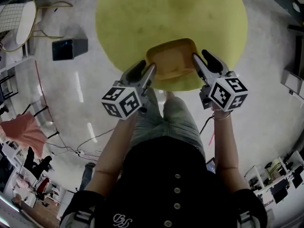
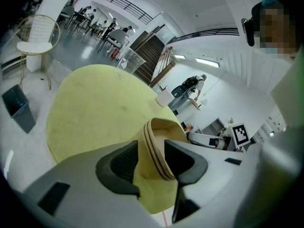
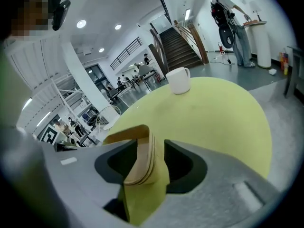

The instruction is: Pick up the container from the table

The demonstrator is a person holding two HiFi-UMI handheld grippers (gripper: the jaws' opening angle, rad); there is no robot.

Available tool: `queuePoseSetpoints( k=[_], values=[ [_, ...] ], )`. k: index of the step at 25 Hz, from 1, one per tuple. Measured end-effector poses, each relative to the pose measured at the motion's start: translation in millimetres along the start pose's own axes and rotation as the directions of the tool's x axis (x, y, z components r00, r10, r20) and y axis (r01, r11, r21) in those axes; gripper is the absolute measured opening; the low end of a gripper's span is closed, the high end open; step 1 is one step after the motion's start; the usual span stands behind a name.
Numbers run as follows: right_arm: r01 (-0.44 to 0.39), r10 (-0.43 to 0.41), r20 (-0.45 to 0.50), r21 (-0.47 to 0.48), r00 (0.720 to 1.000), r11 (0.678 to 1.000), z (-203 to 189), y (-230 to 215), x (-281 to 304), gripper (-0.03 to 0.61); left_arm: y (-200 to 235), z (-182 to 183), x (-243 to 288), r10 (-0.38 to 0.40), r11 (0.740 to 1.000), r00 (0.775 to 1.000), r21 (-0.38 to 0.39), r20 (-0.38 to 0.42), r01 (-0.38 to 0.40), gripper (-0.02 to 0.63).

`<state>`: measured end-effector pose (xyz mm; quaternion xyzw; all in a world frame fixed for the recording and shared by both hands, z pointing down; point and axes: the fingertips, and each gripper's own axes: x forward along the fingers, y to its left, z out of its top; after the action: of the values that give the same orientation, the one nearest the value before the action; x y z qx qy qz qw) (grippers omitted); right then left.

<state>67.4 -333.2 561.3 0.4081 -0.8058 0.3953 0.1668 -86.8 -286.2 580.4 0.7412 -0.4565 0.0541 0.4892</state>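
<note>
Fingers (image 2: 121, 163) of left gripper (image 1: 145, 70) and right gripper (image 1: 204, 60) stand open astride container's (image 1: 172, 58) opposite walls.

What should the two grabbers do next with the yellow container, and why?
Probably close both sets of jaws. The left gripper and right gripper are open, each straddling a side wall of the container, which sits on the table, so gripping comes before lifting.
</note>
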Motion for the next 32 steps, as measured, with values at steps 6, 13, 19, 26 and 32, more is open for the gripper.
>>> queuePoseSetpoints(
  k=[6, 13, 19, 26, 32],
  values=[
    [-0.009, 0.01, -0.029, 0.034, 1.0, 0.999, -8, -1, 8, 0.166, -1, -6, 7, -0.016, 1.0, 0.999, -0.01, -0.029, 0.016, 0.16],
    [-0.011, 0.013, -0.039, 0.057, 0.999, 0.998, -16, -5, 18, 0.166, -1, -7, 14, -0.026, 1.0, 0.999, -0.013, -0.027, 0.026, 0.16],
    [-0.019, 0.023, -0.075, 0.053, 0.997, 0.998, -24, 3, 23, 0.149, 1, -5, 14, -0.031, 0.999, 0.999, -0.025, -0.019, 0.03, 0.16],
    [0.034, -0.03, -0.098, 0.041, 0.995, 0.999, -32, -4, 15, 0.095, 1, -7, 16, -0.059, 0.997, 0.998, -0.045, -0.014, 0.058, 0.16],
    [0.051, -0.045, -0.081, 0.07, 0.996, 0.996, -33, -5, 4, 0.086, -3, -4, 17, -0.048, 0.998, 0.999, -0.043, -0.009, 0.048, 0.144]
  ],
)
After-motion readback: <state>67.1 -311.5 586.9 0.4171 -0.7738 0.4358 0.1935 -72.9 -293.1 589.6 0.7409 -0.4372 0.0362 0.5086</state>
